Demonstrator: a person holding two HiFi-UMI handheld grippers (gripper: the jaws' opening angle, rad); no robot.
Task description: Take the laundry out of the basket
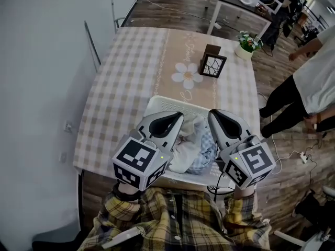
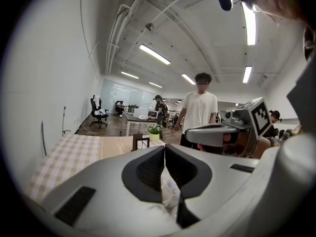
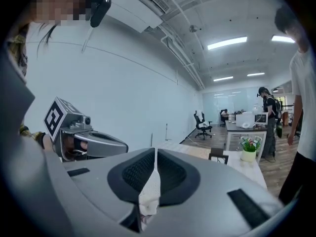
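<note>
A table (image 1: 120, 88) under a beige checked cloth printed with a daisy (image 1: 187, 76) fills the middle of the head view, running from 6 toward 12 o'clock. A person in a white shirt (image 1: 316, 72) stands off its 3 o'clock side, well apart from the basket. A white desk (image 1: 241, 7) sits beyond the table's far end, at about 1 o'clock.

The white plastic basket (image 1: 157, 104) rests at the table's 6 o'clock edge, just in front of the wearer's plaid sleeves (image 1: 157, 218). The laundry (image 1: 194, 149), a heap of white and pale blue checked cloth, lies inside it. From above, the two gripper bodies cover the heap's 9 and 3 o'clock sides, so only its middle shows.

The left gripper (image 2: 164, 149) has its jaws closed on a fold of white cloth from the laundry, which bunches out below them. The right gripper (image 3: 155, 152) likewise pinches a strip of white cloth, its jaws parted only by the fabric. Both point toward 12 o'clock, side by side and near each other, with their tips over the basket.

Past the basket toward 12 o'clock, a small dark frame (image 1: 213, 65) stands upright on the tablecloth. A potted plant (image 1: 246, 42) in a white pot sits at the table's far 1 o'clock corner. Neither touches the basket.
</note>
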